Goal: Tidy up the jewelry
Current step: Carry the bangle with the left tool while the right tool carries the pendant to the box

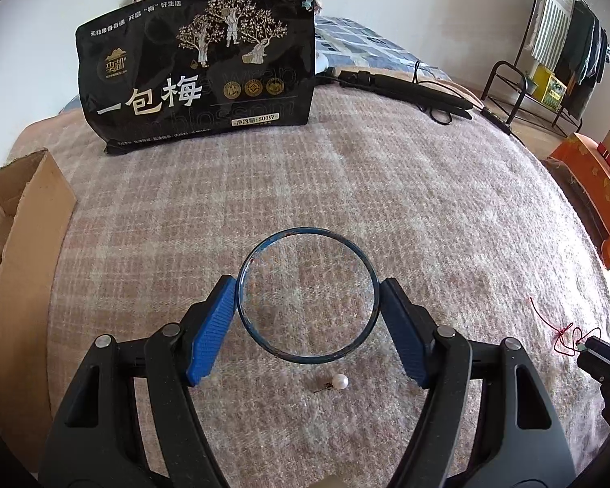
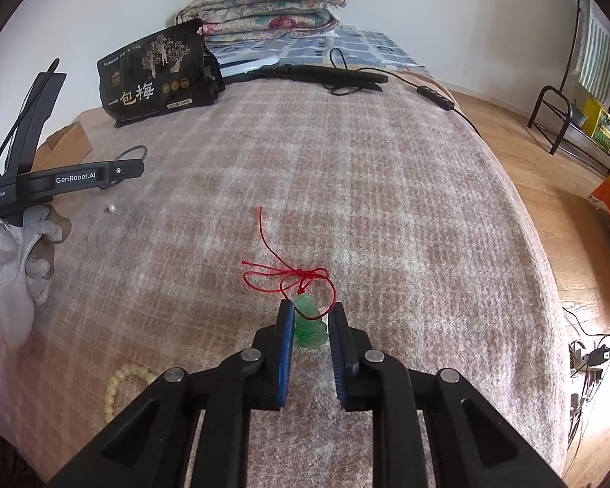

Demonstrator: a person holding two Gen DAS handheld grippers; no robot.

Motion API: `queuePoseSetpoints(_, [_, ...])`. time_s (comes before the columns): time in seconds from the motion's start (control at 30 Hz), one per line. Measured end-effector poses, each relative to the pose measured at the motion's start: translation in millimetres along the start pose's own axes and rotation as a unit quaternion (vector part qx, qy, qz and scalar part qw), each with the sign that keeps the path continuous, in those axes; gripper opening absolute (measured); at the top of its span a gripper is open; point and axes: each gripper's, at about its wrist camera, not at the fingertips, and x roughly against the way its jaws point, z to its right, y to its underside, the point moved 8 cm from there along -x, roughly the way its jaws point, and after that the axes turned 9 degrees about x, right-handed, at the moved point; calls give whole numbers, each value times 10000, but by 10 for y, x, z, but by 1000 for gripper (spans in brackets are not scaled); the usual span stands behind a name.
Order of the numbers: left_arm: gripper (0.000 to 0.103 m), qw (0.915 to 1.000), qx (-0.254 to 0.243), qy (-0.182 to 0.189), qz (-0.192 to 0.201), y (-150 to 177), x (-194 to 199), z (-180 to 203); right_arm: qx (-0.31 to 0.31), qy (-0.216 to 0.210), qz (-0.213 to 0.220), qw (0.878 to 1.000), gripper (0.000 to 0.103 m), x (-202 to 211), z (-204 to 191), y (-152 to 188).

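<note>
My left gripper is shut on a dark blue bangle, gripped at both sides above the blanket. A pearl earring lies on the blanket just below the bangle; it also shows in the right wrist view. My right gripper is closed around a green jade pendant on a red cord that lies looped on the blanket. The cord also shows in the left wrist view. A cream bead bracelet lies at lower left.
A black snack bag stands at the back of the pink plaid blanket. A cardboard box is at the left edge. A black tripod and cable lie at the back. Folded quilts sit by the wall.
</note>
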Motion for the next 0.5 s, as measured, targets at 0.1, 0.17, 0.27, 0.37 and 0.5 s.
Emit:
queuePoseSetpoints(0.1, [73, 10000, 38, 32, 74, -54, 94, -29, 10, 62, 111, 9999, 15, 104, 6, -49])
queuePoseSetpoints(0.17, [73, 9999, 65, 46, 128, -82, 164, -55, 12, 72, 186, 9998, 15, 176, 3, -88])
queuePoseSetpoints(0.27, [73, 9997, 110, 77, 207, -132, 276, -99, 47, 97, 280, 9995, 15, 278, -28, -153])
queuePoseSetpoints(0.37, [73, 9995, 136, 89, 277, -168, 398, -147, 66, 114, 366, 9992, 15, 369, -63, -200])
queuePoseSetpoints(0.5, [73, 9991, 166, 107, 378, -205, 574, -220, 80, 76, 456, 9989, 15, 472, -138, -256])
